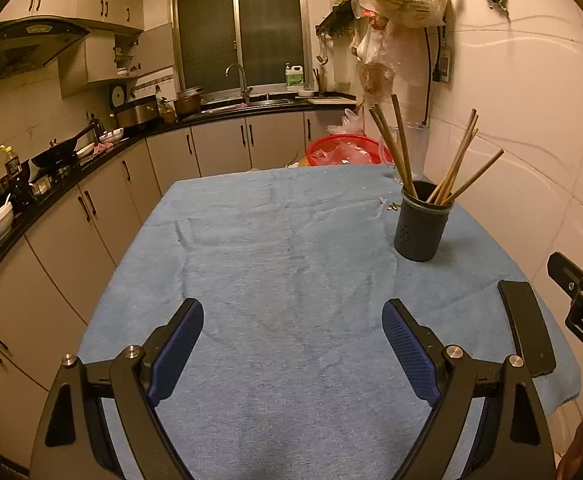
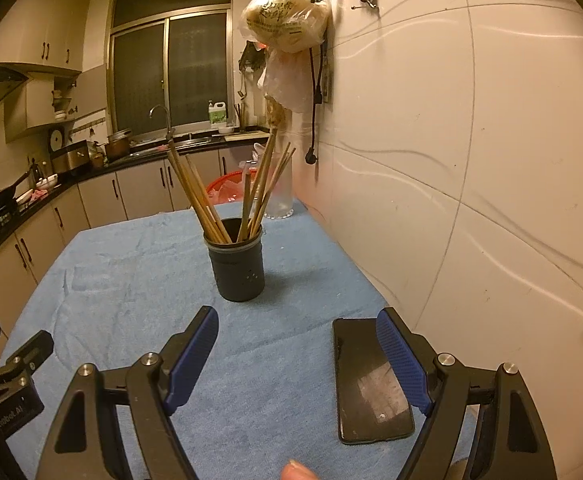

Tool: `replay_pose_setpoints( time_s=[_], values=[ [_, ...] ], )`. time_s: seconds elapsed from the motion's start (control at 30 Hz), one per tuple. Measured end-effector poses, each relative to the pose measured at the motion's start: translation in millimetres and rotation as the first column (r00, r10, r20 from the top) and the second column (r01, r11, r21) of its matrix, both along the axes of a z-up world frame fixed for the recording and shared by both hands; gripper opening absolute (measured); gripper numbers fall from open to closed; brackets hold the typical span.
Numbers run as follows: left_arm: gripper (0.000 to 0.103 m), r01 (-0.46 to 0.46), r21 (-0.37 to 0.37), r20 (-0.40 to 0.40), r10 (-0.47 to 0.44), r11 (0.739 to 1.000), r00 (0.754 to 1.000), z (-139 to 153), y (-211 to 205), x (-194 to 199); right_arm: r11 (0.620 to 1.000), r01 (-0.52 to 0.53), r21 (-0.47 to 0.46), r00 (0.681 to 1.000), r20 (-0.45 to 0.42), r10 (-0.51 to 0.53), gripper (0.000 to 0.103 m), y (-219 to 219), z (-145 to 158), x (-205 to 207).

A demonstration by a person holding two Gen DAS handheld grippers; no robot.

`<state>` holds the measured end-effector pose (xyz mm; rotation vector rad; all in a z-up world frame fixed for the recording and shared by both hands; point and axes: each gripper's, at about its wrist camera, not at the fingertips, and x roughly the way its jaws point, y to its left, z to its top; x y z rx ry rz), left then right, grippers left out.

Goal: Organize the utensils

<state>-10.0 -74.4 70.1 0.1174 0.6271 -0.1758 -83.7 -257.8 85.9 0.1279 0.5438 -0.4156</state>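
A dark round utensil holder stands upright on the blue towel at the table's right side, near the wall. Several wooden chopsticks lean out of it in all directions. My left gripper hovers open over the near middle of the towel, nothing between its blue pads. My right gripper is open too, pointing at the holder from a little way in front, with nothing between its fingers. Its tip shows at the left wrist view's right edge.
A black phone lies flat on the towel by the right finger, near the wall. A clear glass stands behind the holder. A red basin sits past the table's far edge. Kitchen counters run along the left.
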Motion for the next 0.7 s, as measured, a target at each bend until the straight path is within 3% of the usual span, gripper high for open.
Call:
replay_pose_setpoints(
  time_s=[0.7],
  values=[
    [0.091,0.006,0.007,0.005,-0.006,1.0,1.0,-1.1,0.2,-4.7,1.0,-0.005,0.005,1.0,-0.006,0.005,0.084,1.0,-2.7,-1.6]
  ],
)
